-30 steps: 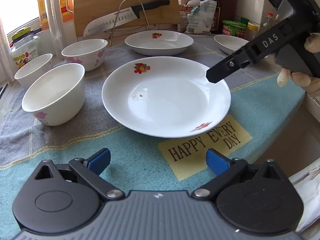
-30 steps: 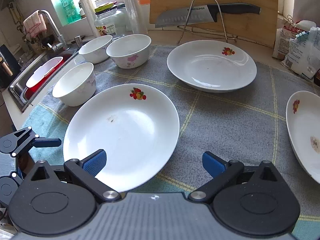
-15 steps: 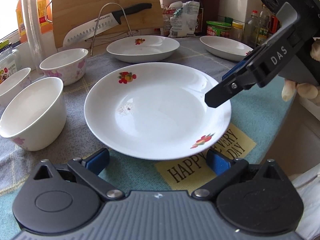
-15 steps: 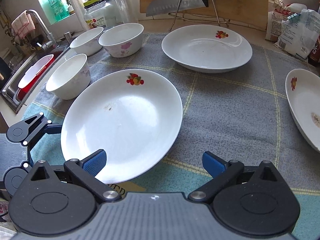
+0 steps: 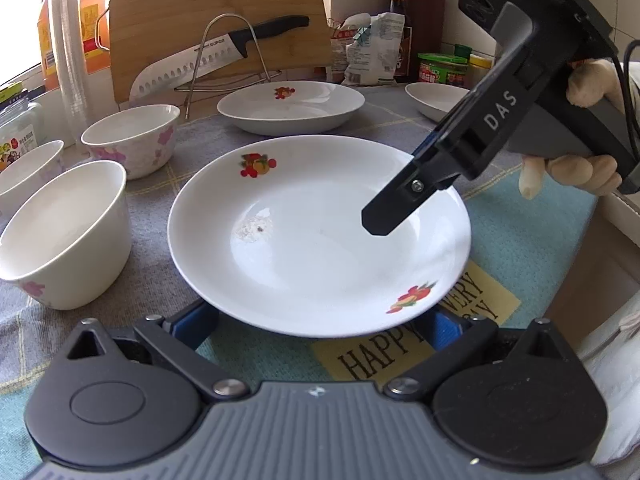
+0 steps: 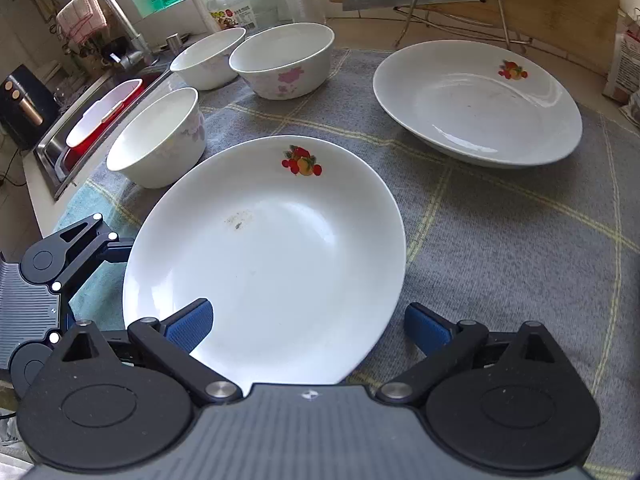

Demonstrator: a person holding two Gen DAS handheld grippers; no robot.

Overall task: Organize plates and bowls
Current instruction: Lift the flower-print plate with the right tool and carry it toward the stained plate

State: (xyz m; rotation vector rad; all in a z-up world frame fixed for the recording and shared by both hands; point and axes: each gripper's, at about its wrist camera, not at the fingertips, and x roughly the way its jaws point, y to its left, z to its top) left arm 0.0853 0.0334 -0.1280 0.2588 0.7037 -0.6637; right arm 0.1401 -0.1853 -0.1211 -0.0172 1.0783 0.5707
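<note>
A large white plate (image 5: pixel 320 236) (image 6: pixel 272 256) with fruit decals lies on the grey-and-teal cloth (image 6: pixel 500 248). My left gripper (image 5: pixel 320 325) is open, its blue pads (image 5: pixel 196 320) low at either side of the plate's near rim. My right gripper (image 6: pixel 308 326) is open too; its left pad (image 6: pixel 192 322) hangs over the plate and the right pad sits off the rim above the cloth. In the left wrist view its black finger (image 5: pixel 400 208) reaches over the plate's right side. A second plate (image 6: pixel 476 104) and three flowered bowls (image 6: pixel 160 136) (image 6: pixel 284 60) (image 6: pixel 208 56) stand behind.
A third plate (image 5: pixel 436 100) sits at the far right. A knife (image 5: pixel 208 56) rests on a wire rack before a cutting board (image 5: pixel 216 8). Jars, bottles and a bag line the back. A sink (image 6: pixel 92 112) with a red tub lies left. The counter edge (image 5: pixel 580 280) drops away right.
Both grippers have closed in on the large plate. The left pads now sit at its near rim, and the right gripper has come forward over its edge.
</note>
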